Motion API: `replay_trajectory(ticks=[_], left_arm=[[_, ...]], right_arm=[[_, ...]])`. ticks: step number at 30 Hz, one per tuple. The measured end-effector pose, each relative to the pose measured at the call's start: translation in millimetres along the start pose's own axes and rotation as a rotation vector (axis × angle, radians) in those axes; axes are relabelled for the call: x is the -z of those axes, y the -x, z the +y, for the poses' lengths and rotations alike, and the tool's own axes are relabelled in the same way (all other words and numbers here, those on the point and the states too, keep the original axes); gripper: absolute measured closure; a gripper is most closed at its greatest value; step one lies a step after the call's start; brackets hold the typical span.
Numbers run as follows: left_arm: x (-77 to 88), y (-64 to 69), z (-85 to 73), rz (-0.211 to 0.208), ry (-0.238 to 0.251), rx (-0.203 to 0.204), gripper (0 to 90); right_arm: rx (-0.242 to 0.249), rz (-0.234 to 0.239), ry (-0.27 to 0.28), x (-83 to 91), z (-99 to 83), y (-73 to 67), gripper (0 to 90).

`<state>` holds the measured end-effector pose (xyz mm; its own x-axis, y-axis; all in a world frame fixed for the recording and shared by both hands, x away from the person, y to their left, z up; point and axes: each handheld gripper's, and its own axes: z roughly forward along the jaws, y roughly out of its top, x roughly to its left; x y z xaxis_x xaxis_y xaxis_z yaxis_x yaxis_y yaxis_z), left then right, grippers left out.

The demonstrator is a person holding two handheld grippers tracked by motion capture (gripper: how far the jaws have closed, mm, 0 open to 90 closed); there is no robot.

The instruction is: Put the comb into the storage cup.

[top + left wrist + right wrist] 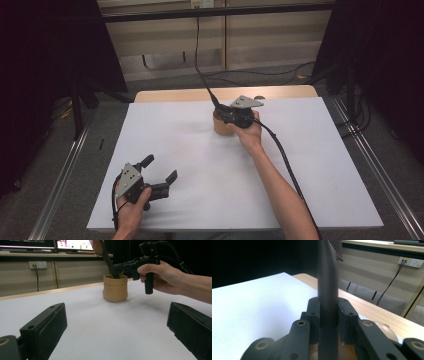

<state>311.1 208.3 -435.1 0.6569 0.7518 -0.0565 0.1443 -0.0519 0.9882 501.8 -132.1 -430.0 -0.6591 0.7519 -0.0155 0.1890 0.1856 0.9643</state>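
Note:
A tan cup point(220, 128) stands upright on the far middle of the white tabletop point(310, 165). A long dark utensil handle point(207, 90) rises out of it and leans back and left. My right gripper point(223, 113) hovers over the cup, shut on that handle. In the right gripper view the handle point(327, 277) is pinched between the pads of my right gripper point(328, 312), with the cup's rim point(387, 328) below. My left gripper point(161, 168) rests open near the front left, empty. In the left gripper view my left gripper point(117, 322) faces the cup point(115, 288), the handle point(106, 255) and my right gripper point(117, 269).
The white sheet covers a wooden table whose back edge point(200, 94) shows. Metal rails point(65, 170) run along the floor on both sides. Cables point(260, 75) lie on the floor behind. Dark curtains point(50, 45) flank the table.

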Motion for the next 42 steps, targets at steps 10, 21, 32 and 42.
replay_trajectory(ticks=[10,21,32,42], left_arm=[[-0.8,0.0,-0.4,-0.003,-0.004,-0.001,3.0],[-0.8,0.1,-0.5,-0.001,-0.004,-0.003,3.1],[-1.3,0.6,-0.6,0.001,-0.004,-0.001,3.0],[-1.3,0.8,-0.1,-0.004,-0.007,-0.018,3.0]], right_arm=[[-0.004,-0.016,-0.031,6.4,-6.2,2.4,72.8],[-0.006,-0.020,-0.056,9.1,-4.0,2.2,72.6],[-0.014,-0.033,-0.108,9.2,-4.7,0.2,72.3],[-0.045,-0.023,-0.110,9.2,-3.5,0.5,70.0]])
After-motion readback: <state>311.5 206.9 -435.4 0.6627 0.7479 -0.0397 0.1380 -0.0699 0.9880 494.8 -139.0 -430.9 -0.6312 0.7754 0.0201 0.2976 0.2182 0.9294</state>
